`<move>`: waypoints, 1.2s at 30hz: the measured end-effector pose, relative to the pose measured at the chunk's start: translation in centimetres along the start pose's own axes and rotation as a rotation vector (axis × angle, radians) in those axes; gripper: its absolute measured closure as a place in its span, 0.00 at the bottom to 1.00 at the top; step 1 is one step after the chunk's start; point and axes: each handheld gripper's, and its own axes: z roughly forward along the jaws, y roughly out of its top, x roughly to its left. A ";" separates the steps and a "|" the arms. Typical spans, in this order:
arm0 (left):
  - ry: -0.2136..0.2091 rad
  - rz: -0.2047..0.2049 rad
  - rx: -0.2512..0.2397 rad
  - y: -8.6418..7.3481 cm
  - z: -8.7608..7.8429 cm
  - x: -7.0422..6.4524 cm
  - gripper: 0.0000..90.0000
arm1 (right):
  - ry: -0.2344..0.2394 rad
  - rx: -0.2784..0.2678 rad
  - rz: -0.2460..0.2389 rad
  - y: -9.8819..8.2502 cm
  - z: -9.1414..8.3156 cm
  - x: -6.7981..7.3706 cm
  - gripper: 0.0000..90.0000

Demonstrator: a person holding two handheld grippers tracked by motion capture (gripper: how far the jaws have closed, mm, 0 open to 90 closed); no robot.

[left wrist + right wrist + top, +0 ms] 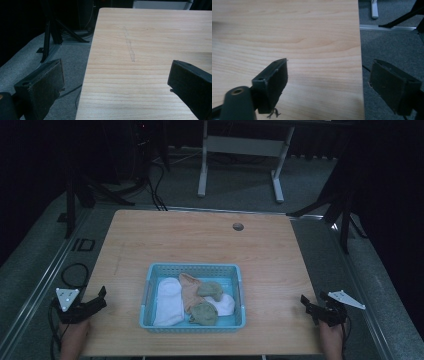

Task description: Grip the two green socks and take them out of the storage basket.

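Nearest the high view's camera are two hands at the bottom edge, and both are cut off there, so only part of each shows. The left hand point(74, 338) holds the left gripper point(100, 298) over the table's left edge. The right hand point(331, 340) holds the right gripper point(306, 305) over the right edge. The room behind the table point(200, 237) is very dark, and the stands and cables back there are hard to make out.

In the left gripper view the two black jaws stand wide apart with nothing between them. One hangs over the grey floor point(27, 67) and one over the wood. A faint grey mark point(130, 47) runs along the wood ahead, toward 12 o'clock. The jaws are cut off at the bottom of the picture.

In the right gripper view the jaws are wide apart too and hold nothing. One is over the wood and one is past the table's edge, over the floor. A bit of dark fluff point(273, 113) hangs under the left jaw; I cannot tell what it is.

The blue basket point(192, 268) sits near the front middle of the table, between the two grippers and well apart from both. From the left gripper it lies toward 3 o'clock, and from the right gripper toward 9 o'clock. Inside lie a white sock point(167, 302), a tan sock point(189, 290), two green socks point(205, 312) and another white one point(225, 305). They overlap, so parts of them are hidden.
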 end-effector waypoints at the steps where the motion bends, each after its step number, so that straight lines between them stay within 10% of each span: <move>1: 0.001 0.000 0.001 0.0 0.0 0.0 0.00 | -0.001 0.005 0.002 0.0 0.0 0.0 0.17; 13: 0.000 -0.004 0.007 0.0 0.0 0.0 0.00 | 0.096 0.063 0.007 0.1 0.3 -0.4 0.14; 22: 0.000 -0.006 0.009 0.0 0.0 0.1 0.00 | 0.308 0.161 -0.142 0.5 0.6 0.2 0.13; 36: -0.002 -0.004 0.012 0.0 0.0 0.1 0.00 | 0.437 0.356 -0.352 2.4 0.2 1.7 0.14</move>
